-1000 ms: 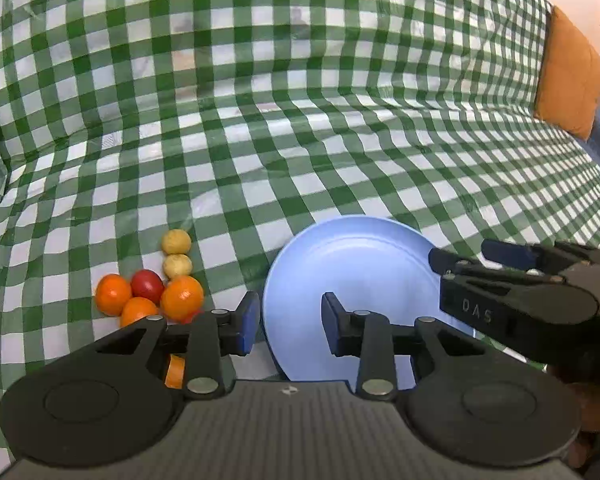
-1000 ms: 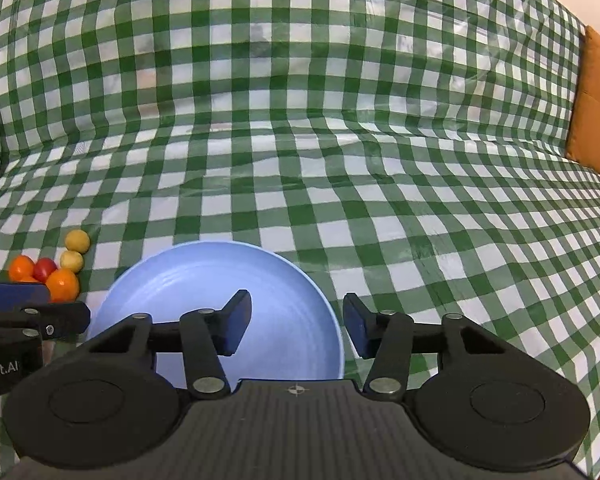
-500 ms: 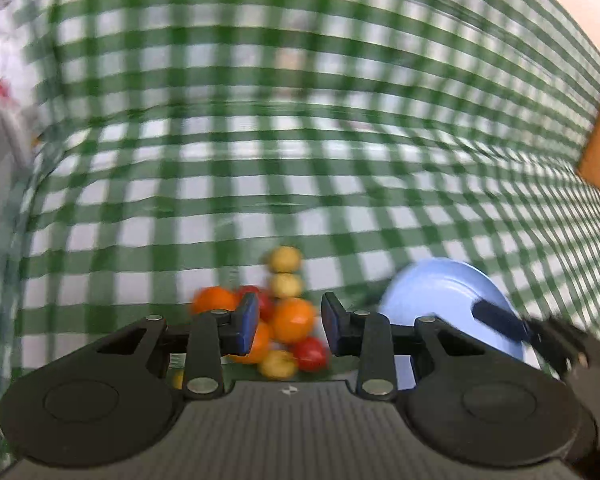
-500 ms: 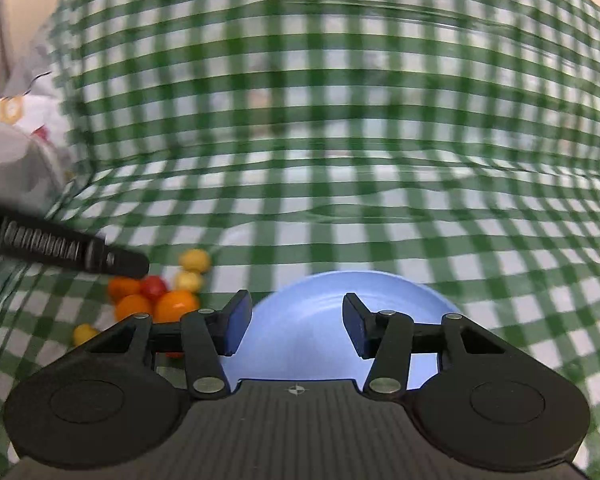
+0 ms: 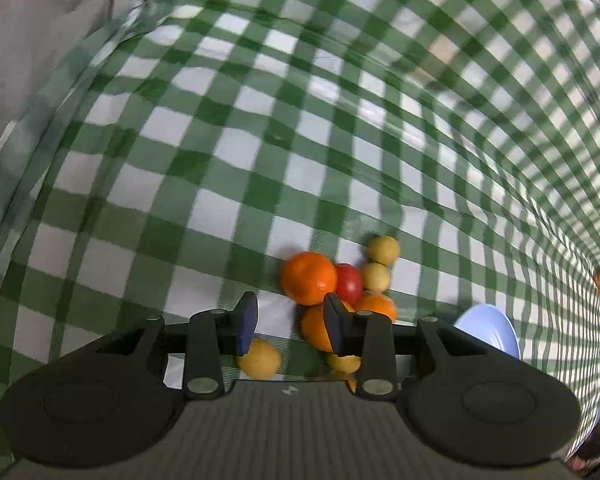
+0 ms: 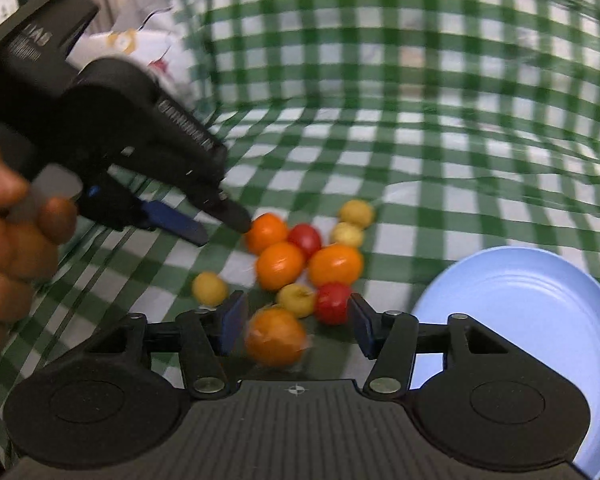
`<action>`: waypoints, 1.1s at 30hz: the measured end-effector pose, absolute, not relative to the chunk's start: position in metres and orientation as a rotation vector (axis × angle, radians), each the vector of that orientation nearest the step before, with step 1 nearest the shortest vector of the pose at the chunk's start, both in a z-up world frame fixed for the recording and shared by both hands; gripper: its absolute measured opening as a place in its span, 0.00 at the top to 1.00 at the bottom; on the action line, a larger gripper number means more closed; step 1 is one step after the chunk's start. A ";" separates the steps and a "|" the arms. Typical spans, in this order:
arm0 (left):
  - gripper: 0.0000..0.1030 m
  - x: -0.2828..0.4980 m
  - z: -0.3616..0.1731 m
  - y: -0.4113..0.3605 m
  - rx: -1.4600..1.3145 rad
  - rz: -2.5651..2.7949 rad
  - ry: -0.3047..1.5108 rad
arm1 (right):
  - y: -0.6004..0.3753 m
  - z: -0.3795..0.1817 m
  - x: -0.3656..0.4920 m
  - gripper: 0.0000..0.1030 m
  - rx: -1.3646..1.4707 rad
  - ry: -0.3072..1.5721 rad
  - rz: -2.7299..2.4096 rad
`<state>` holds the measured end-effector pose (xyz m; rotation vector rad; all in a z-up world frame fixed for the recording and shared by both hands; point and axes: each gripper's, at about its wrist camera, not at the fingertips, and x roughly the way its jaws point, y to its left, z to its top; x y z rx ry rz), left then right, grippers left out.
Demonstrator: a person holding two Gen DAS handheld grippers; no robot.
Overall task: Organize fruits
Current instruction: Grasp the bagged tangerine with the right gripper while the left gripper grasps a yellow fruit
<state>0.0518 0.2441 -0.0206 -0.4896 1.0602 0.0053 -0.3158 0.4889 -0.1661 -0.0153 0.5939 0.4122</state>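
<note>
Looking down along the left gripper (image 5: 288, 326), the left wrist camera is showing its blue-padded jaws standing narrowly apart over a green-and-white checked cloth (image 5: 228, 168), gripping nothing; bare cloth is lying between the pads. The fruit cluster (image 5: 340, 280) is sitting just beyond and to the right of the right-hand finger: a large orange (image 5: 308, 278), a red tomato (image 5: 350, 282), two small yellow fruits (image 5: 384, 250) stacked behind it, and more oranges partly hiding behind the finger. One yellow fruit (image 5: 260, 358) is lying apart, just under the left-hand finger. A blue plate (image 5: 488, 330) is peeking out at the lower right. Turning to the right wrist camera, the right gripper (image 6: 296, 322) is holding its jaws at a middling spread, having just been opening, with a blurred orange (image 6: 275, 342) lying between the pads but untouched. The rest of the fruit is gathering just ahead, and the plate is resting on the cloth to the right, apart from the pile. A person's hand (image 6: 8, 236) is gripping the left tool at the left edge, its fingertips reaching down beside the farthest orange.
</note>
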 end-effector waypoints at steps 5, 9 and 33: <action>0.61 0.034 -0.034 0.259 -0.478 0.040 1.146 | 0.500 -0.179 -0.304 0.41 -0.080 0.660 0.413; 0.61 0.019 -0.049 0.269 -0.433 0.056 1.183 | 0.503 -0.188 -0.301 0.42 -0.111 0.694 0.408; 0.72 -0.163 -0.108 0.444 0.004 -0.017 0.901 | 0.452 -0.160 -0.312 0.62 -0.015 0.538 0.256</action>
